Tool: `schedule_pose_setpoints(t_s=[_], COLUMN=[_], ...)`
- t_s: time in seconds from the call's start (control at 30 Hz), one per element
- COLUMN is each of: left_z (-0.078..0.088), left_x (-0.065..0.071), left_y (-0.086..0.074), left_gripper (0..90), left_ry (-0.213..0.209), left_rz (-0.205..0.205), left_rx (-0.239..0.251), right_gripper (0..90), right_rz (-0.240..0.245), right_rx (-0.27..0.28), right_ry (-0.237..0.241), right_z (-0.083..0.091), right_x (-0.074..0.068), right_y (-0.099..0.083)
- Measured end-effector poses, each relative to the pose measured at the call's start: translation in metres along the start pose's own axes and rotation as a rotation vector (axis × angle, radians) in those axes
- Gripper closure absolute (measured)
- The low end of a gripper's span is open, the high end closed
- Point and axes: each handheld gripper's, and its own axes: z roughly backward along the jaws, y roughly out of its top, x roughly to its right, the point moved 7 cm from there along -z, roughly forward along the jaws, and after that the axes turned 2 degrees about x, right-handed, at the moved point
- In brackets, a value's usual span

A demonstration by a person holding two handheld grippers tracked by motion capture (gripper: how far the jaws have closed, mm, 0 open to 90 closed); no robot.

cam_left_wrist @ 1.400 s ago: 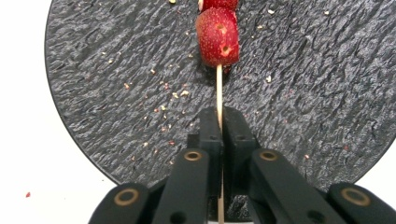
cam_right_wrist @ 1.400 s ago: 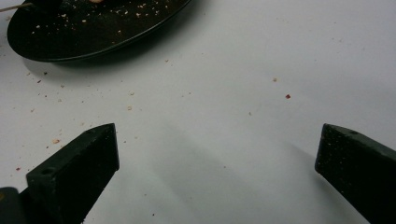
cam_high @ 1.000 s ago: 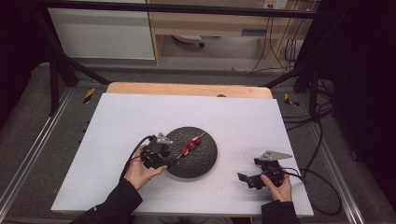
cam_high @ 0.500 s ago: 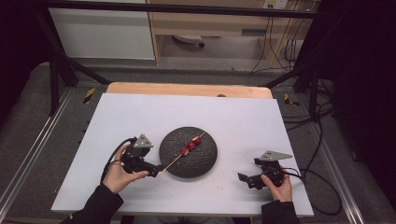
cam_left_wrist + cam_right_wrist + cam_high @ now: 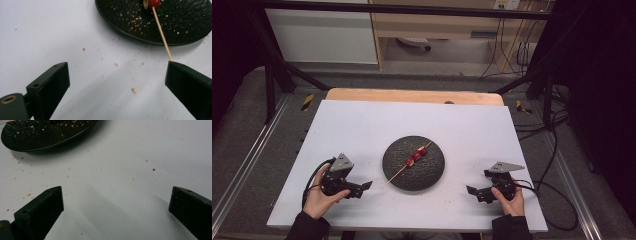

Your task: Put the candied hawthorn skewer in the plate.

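A wooden skewer [image 5: 414, 156] carrying red fruit pieces lies slantwise on a round black plate [image 5: 432, 172] at the table's middle; its bare end sticks out over the plate's near-left rim. My left gripper [image 5: 362, 189] rests left of the plate, apart from it. Its jaws have just been opening and now stand open with nothing between them. In the left gripper view, the skewer [image 5: 161, 32] ends just beyond the right jaw of my left gripper [image 5: 116, 66], and a red piece [image 5: 151, 3] sits on the plate [image 5: 130, 22]. My right gripper [image 5: 475, 194] stands open and empty right of the plate.
Crumbs speckle the white table top [image 5: 362, 130] around the plate. In the right gripper view, the plate [image 5: 45, 135] lies at the upper left, beyond the spread jaws of my right gripper [image 5: 116, 188]. A cable trails off each gripper toward the table's near edge.
My left gripper has drawn back from the plate to the left and its jaws have spread. The skewer stays lying on the plate. The right gripper has not moved.
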Motion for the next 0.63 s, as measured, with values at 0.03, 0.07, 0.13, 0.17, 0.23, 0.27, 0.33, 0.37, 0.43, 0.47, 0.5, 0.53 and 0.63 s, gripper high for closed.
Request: schedule_pose_setpoints(t_s=[0.03,0.07,0.13,0.17,0.23,0.27,0.33,0.37,0.43,0.47,0.5,0.53,0.63], left_z=[0.000,0.000,0.000,0.000,0.000,0.000,-0.001,-0.001,0.000,0.000,0.000,0.000,0.000], left_x=[-0.001,-0.002,-0.005,-0.006,-0.008,-0.009,-0.009,-0.010,-0.012,-0.012,-0.013,-0.013,-0.014], left_y=[-0.004,-0.007,-0.013,-0.016,-0.021,-0.023,-0.027,-0.029,-0.031,-0.031,-0.032,-0.032,-0.033], left_gripper=[5.5,5.5,5.5,5.5,5.5,5.5,5.5,5.5,5.5,5.5,5.5,5.5,5.5], left_ry=[0.001,0.004,0.012,0.012,0.011,0.011,0.011,0.011,0.017,0.016,0.014,0.014,0.016], left_rz=[0.002,0.006,0.012,0.020,0.028,0.029,0.029,0.028,0.025,0.027,0.026,0.026,0.025], left_rx=[0.003,0.007,0.012,0.016,0.022,0.022,0.024,0.020,0.018,0.020,0.018,0.017,0.010], right_gripper=[0.6,0.6,0.6,0.6,0.6,0.6,0.6,0.6,0.6,0.6,0.6,0.6,0.6], right_rz=[-0.002,0.000,0.001,0.002,-0.003,-0.007,-0.009,-0.005,-0.001,0.001,0.002,0.002,0.003], right_rx=[-0.001,0.000,-0.001,-0.005,-0.009,-0.010,-0.011,-0.012,-0.014,-0.015,-0.015,-0.013,-0.014], right_ry=[0.000,0.000,0.000,0.001,0.002,0.001,0.002,0.001,0.001,0.002,0.002,0.002,0.004], right_z=[0.000,0.000,0.000,0.000,0.000,0.000,0.000,0.000,0.000,0.000,0.000,0.000,0.000], right_x=[0.000,0.000,0.000,0.000,-0.001,-0.001,-0.002,-0.001,-0.001,-0.002,-0.002,-0.002,-0.002], right_y=[0.000,0.000,0.000,-0.001,-0.001,-0.001,-0.002,-0.002,-0.002,-0.002,-0.003,-0.002,-0.003])
